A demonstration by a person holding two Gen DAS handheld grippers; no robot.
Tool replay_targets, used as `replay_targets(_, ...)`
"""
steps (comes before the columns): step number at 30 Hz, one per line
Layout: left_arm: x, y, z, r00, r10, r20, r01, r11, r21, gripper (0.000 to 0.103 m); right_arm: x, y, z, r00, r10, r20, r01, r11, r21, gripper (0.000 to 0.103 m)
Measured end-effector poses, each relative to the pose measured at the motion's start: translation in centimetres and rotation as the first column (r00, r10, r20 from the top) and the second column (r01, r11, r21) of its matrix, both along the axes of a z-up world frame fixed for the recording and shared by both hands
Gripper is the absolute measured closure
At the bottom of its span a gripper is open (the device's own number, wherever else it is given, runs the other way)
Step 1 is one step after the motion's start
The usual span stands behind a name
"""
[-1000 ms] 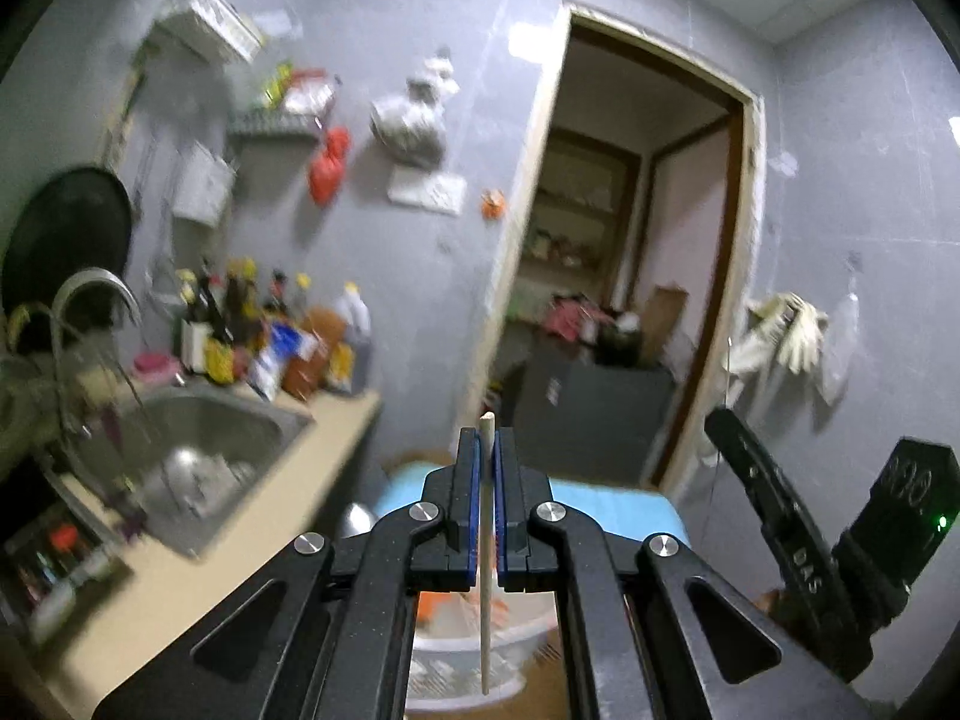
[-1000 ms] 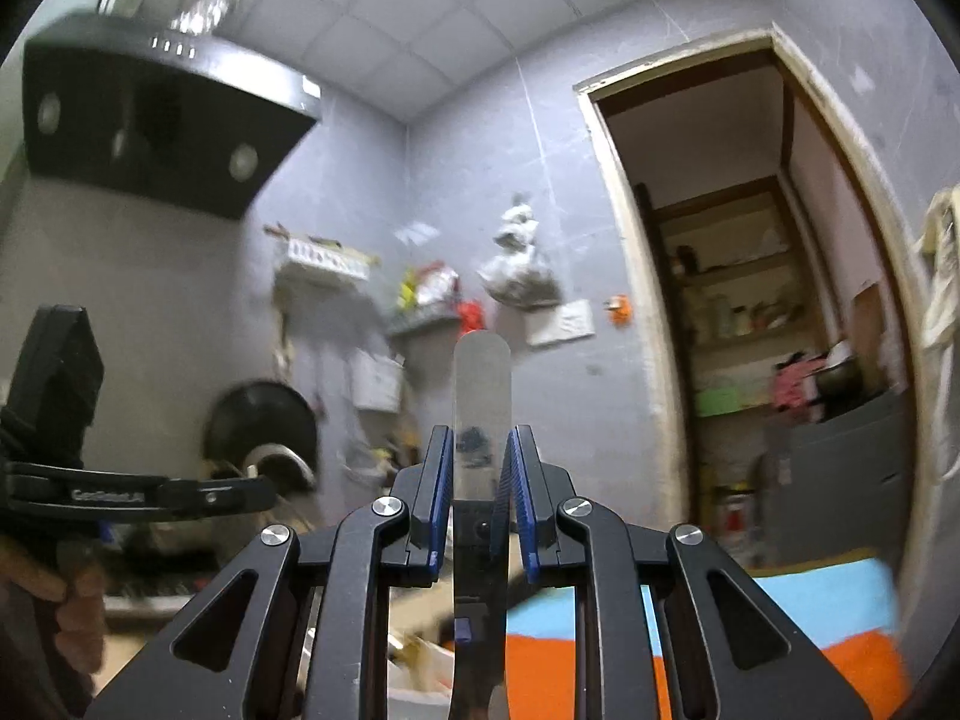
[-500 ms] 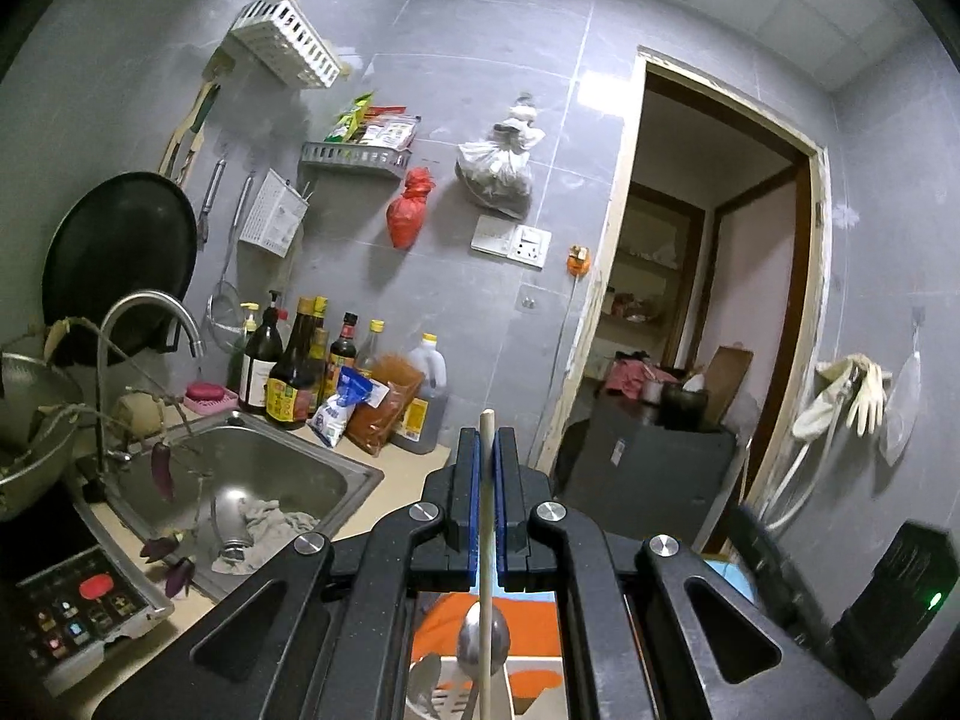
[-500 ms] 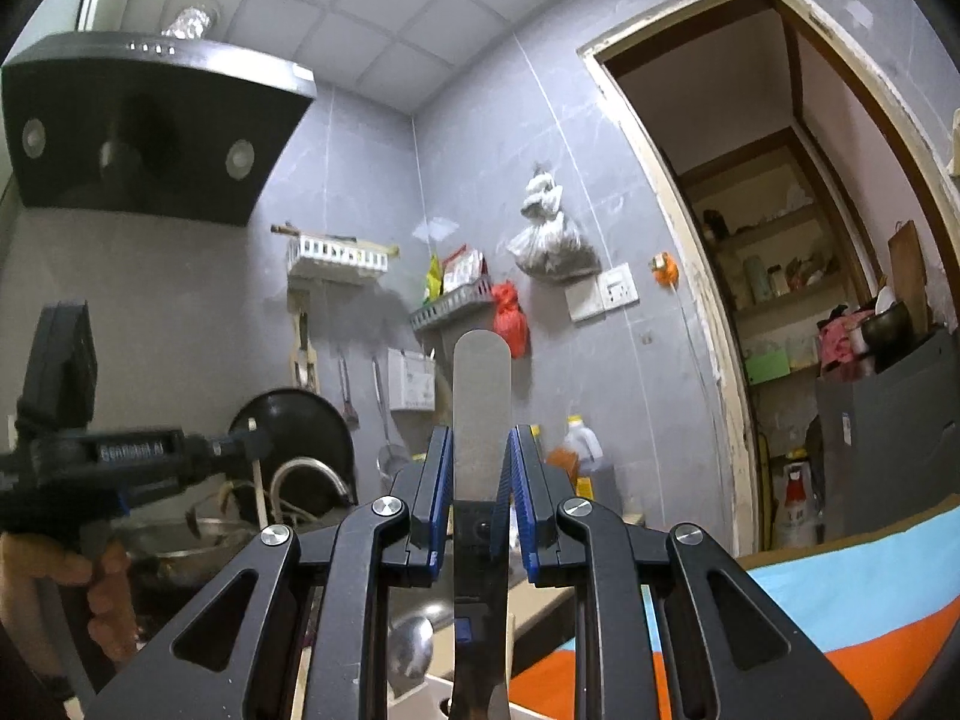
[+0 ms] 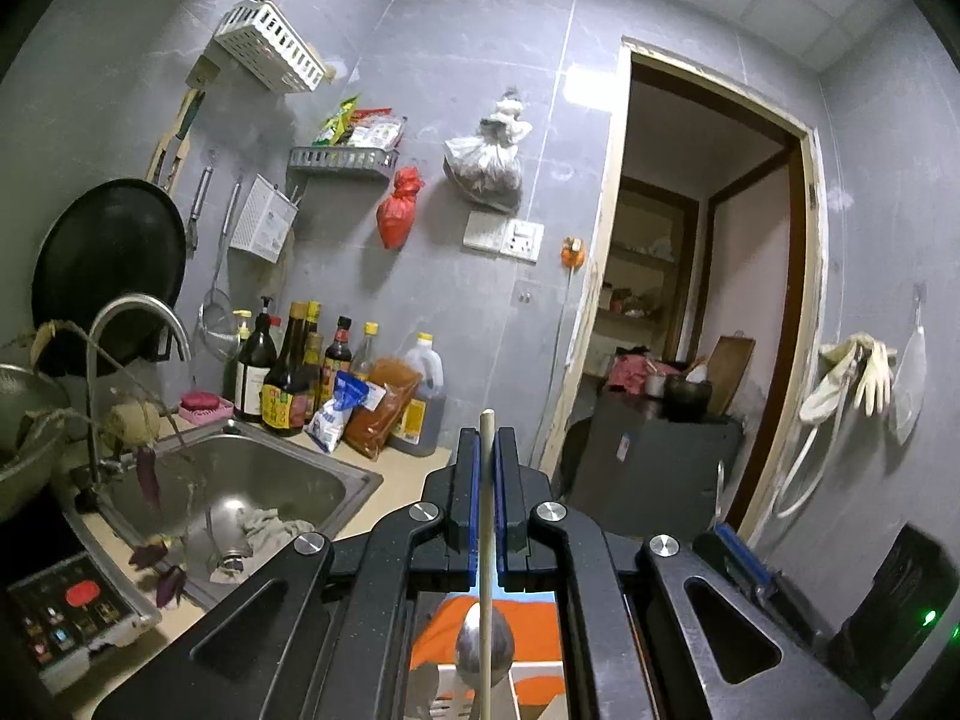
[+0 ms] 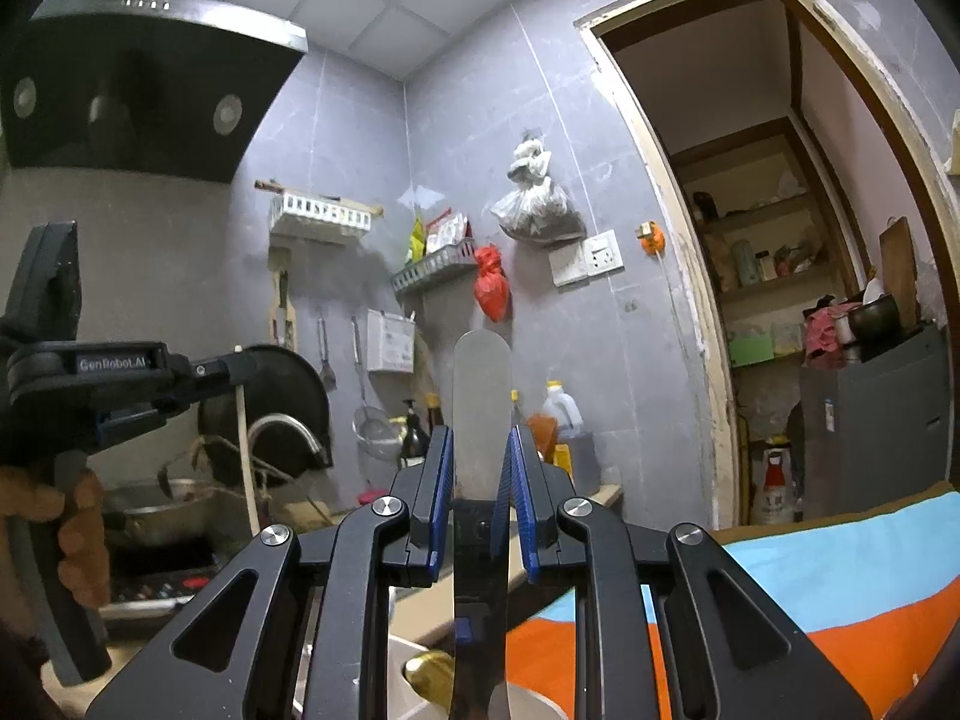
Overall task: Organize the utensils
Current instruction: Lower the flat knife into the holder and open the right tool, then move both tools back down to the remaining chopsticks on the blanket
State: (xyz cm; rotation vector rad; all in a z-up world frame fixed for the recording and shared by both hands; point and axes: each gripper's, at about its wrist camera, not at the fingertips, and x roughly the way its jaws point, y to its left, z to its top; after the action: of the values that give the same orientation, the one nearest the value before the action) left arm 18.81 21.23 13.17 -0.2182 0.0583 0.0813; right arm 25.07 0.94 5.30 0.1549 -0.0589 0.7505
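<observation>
My left gripper (image 5: 486, 450) is shut on a thin wooden chopstick (image 5: 485, 540) that stands upright between its blue pads. Below it a metal spoon bowl (image 5: 483, 648) sticks up from a white utensil holder (image 5: 444, 690). My right gripper (image 6: 480, 450) is shut on the flat steel handle of a utensil (image 6: 480, 408), held upright. The left gripper with its chopstick (image 6: 245, 450) also shows in the right wrist view at the left. A gold-coloured utensil end (image 6: 429, 675) shows low in the right wrist view.
A steel sink (image 5: 240, 480) with a tap (image 5: 120, 348) is at the left, with sauce bottles (image 5: 300, 372) behind it. An orange and blue cloth (image 6: 810, 588) lies below. A doorway (image 5: 702, 330) opens at the right. A black pan (image 5: 102, 264) hangs on the wall.
Both grippers have tilted and shifted so the sink side and wall shelves come more into view. Each still holds its utensil. The spoon and holder have come into view below the left gripper.
</observation>
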Motion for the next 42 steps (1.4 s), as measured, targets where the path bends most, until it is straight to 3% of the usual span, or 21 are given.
replay_targets(5, 0.3, -0.3, -3.0, 1.0, -0.031, 0.0, 0.031, 0.999, -0.025, 0.101, -0.1, 0.4, -1.3, 1.0, -0.014, -0.007, 0.014, 0.998, -0.056, 0.086)
replay_targets(13, 0.2, -0.6, -6.5, 0.992, -0.07, -0.106, 0.063, 0.996, -0.063, 0.1, 0.1, 0.3, -3.2, 0.996, -0.018, -0.085, 0.005, 0.99, -0.144, 0.086)
replay_targets(20, -0.2, -0.5, -6.8, 0.979, -0.124, -0.163, 0.105, 0.987, -0.121, 0.097, -0.3, -0.2, -3.9, 0.992, -0.004, -0.128, -0.02, 0.981, -0.192, 0.085)
replay_targets(22, -0.4, -0.6, -6.9, 0.975, -0.139, -0.174, 0.117, 0.984, -0.134, 0.09, -0.5, -0.5, -3.9, 0.991, -0.007, -0.13, -0.019, 0.981, -0.192, 0.082)
replay_targets(24, -0.7, -0.6, -7.0, 0.974, -0.146, -0.173, 0.122, 0.982, -0.146, 0.072, -0.7, -1.0, -3.7, 0.991, -0.005, -0.131, -0.02, 0.983, -0.185, 0.076)
replay_targets(28, -1.4, -1.0, -6.8, 0.974, -0.148, -0.169, 0.123, 0.981, -0.152, 0.063, -1.1, -2.1, -3.2, 0.991, -0.005, -0.133, -0.018, 0.985, -0.173, 0.075)
replay_targets(31, -1.9, -1.9, -6.5, 0.978, -0.133, -0.16, 0.113, 0.985, -0.128, 0.049, -1.6, -3.2, -2.7, 0.992, -0.014, -0.125, -0.007, 0.987, -0.162, 0.072)
replay_targets(34, -2.6, -3.2, -6.1, 0.983, -0.108, -0.146, 0.095, 0.991, -0.093, 0.03, -2.3, -4.8, -2.1, 0.994, -0.036, -0.107, 0.02, 0.989, -0.145, 0.054)
replay_targets(36, -3.0, -4.2, -6.0, 0.987, -0.089, -0.136, 0.08, 0.994, -0.067, 0.017, -2.9, -5.8, -1.6, 0.994, -0.056, -0.089, 0.043, 0.989, -0.144, 0.05)
replay_targets(40, -3.4, -6.7, -5.7, 0.99, -0.067, -0.125, 0.067, 0.998, 0.001, 0.011, -4.2, -8.2, -0.8, 0.993, -0.106, -0.049, 0.097, 0.985, -0.146, 0.027)
replay_targets(42, -3.7, -7.9, -5.6, 0.992, -0.06, -0.114, 0.064, 0.997, 0.031, 0.01, -5.0, -9.5, -0.4, 0.991, -0.135, -0.021, 0.13, 0.98, -0.152, 0.023)
